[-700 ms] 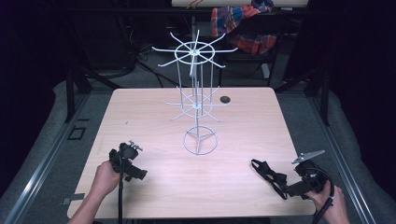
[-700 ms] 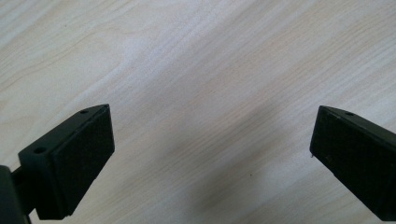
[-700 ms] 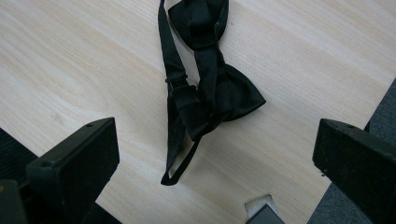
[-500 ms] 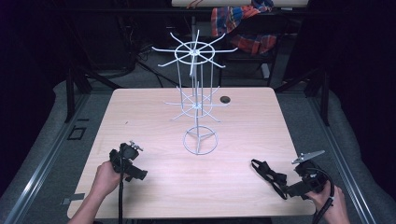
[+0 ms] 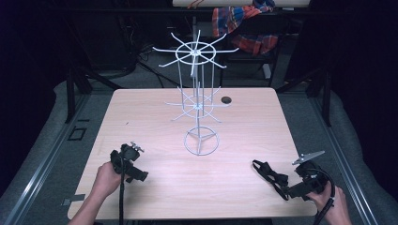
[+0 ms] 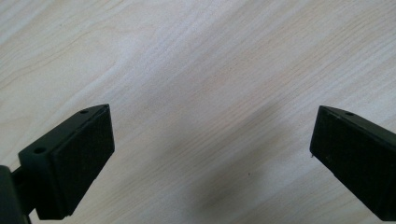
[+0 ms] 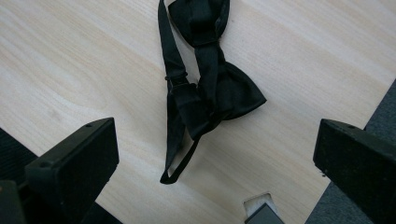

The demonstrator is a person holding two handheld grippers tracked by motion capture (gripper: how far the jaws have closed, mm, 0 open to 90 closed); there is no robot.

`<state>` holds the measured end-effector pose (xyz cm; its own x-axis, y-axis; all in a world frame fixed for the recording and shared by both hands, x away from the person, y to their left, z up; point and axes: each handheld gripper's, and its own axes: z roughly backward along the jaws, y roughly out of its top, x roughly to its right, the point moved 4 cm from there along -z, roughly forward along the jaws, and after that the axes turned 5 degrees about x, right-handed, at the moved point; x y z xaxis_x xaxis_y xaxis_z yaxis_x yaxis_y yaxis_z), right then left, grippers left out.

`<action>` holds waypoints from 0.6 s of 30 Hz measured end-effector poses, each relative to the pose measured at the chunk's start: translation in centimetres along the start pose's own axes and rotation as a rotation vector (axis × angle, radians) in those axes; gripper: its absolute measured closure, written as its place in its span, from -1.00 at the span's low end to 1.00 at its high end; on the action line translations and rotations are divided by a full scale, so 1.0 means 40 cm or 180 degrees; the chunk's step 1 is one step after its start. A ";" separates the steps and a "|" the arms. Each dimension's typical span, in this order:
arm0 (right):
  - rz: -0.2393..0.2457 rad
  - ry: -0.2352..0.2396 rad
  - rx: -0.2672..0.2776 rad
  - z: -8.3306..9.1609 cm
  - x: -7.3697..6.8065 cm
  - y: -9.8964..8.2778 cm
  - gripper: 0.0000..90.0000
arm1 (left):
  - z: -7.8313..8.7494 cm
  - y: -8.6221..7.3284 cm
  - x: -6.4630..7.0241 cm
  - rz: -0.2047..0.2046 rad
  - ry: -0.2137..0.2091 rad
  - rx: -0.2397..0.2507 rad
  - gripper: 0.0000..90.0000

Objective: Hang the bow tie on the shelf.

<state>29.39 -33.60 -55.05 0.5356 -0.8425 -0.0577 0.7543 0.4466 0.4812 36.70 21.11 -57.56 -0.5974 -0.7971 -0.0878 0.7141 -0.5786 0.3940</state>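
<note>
Right gripper (image 5: pixel 287 187) hovers low at the near right corner of the wooden surface (image 5: pixel 155 117), fingers spread wide with nothing between them, and the black bow tie (image 5: pixel 271 176) lies flat just ahead of them. Left gripper (image 5: pixel 133 168) sits over bare wood at the near left, fingers also wide apart and empty. White wire rack (image 5: pixel 197 105) stands mid-surface, well apart from both.
</note>
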 end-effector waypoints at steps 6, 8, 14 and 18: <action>0.0152 -0.0148 0.0045 0.011 -0.015 0.017 -0.90 | -0.004 -0.001 -0.001 0.0000 -0.0003 -0.0017 -1.00; 0.0192 -0.0091 0.0091 0.010 -0.024 0.020 -0.86 | -0.005 -0.001 -0.002 -0.0002 0.0000 -0.0021 -1.00; 0.0317 -0.0164 0.0102 0.008 -0.040 0.032 -0.64 | -0.009 0.000 0.000 -0.0002 -0.0017 -0.0042 -1.00; 0.0495 -0.0228 0.0058 -0.002 -0.059 0.050 -0.38 | -0.007 -0.001 0.001 -0.0016 0.0000 -0.0055 -1.00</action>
<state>29.65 -30.68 -54.02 0.6163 -0.7833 0.0810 0.6572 0.5683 0.4951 36.78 21.06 -57.84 -0.6010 -0.7942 -0.0896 0.7173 -0.5855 0.3778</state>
